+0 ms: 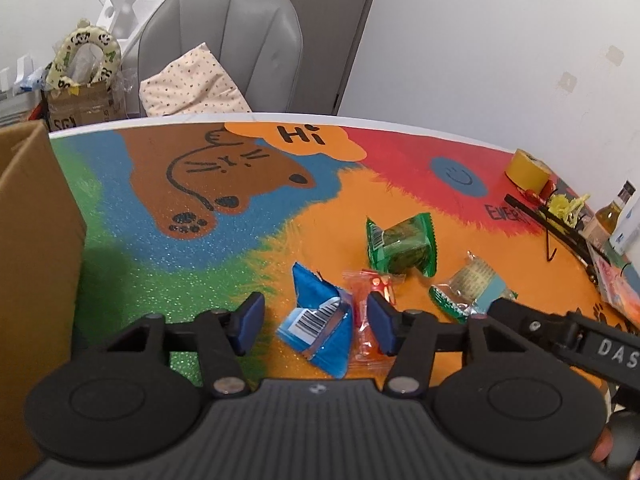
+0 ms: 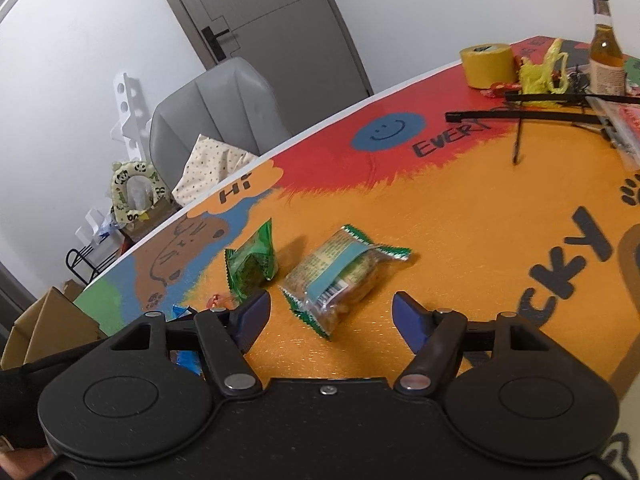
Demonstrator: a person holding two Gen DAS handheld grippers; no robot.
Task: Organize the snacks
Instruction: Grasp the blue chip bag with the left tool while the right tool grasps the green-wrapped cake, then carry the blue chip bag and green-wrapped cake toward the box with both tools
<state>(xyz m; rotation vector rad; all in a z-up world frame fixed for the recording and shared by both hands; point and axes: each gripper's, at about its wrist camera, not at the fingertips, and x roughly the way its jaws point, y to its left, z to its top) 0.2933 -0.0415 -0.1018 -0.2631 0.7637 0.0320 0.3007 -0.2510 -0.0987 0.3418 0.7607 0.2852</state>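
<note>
Several wrapped snacks lie on the colourful table mat (image 1: 168, 248). My left gripper (image 1: 316, 322) is open, its blue pads on either side of a blue snack packet (image 1: 320, 320). A small orange-red wrapped candy (image 1: 370, 312) lies against the right pad. A green packet (image 1: 402, 246) sits beyond, also in the right wrist view (image 2: 252, 262). A clear packet with green ends and a light-blue band (image 2: 340, 276) lies between the open fingers of my right gripper (image 2: 332, 314); it also shows in the left wrist view (image 1: 470, 286).
A cardboard box (image 1: 32, 248) stands at the left table edge. A yellow tape roll (image 2: 488, 65), yellow crumpled plastic (image 2: 542, 70), a bottle (image 2: 606, 48) and black rods (image 2: 532, 114) sit at the far right. A grey chair (image 1: 228, 48) with a cushion stands behind the table.
</note>
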